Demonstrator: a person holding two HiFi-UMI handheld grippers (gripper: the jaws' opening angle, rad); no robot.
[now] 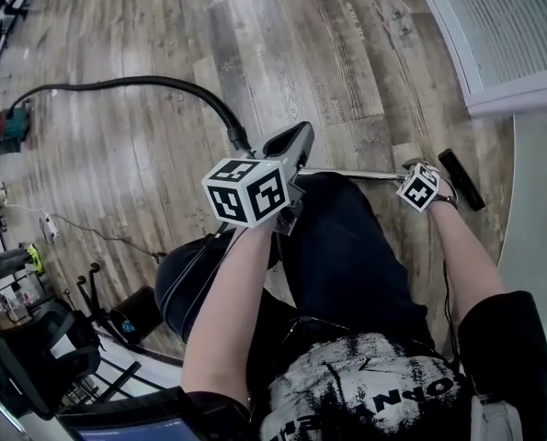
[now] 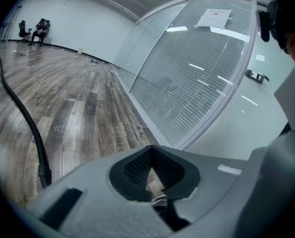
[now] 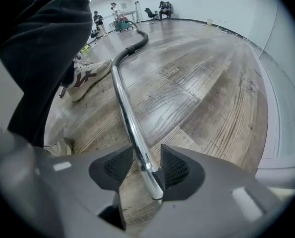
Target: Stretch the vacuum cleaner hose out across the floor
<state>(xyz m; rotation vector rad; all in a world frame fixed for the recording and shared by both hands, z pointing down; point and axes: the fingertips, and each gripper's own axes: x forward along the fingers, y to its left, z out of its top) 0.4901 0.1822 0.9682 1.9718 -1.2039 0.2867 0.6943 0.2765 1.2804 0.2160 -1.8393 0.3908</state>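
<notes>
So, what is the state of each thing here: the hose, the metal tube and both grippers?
Black ribbed vacuum hose: lying curved on the wooden floor, not straight.
Shiny chrome metal tube: between the jaws of the right gripper, not clamped.
Left gripper: shut, nothing between its jaws.
Right gripper: open, one jaw on each side of the tube.

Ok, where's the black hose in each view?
Head view: hose arcs from far left to centre.
Left gripper view: hose runs down the left edge.
Right gripper view: hose at top centre, joining the chrome tube.
Shared landmark: the plank floor.
</notes>
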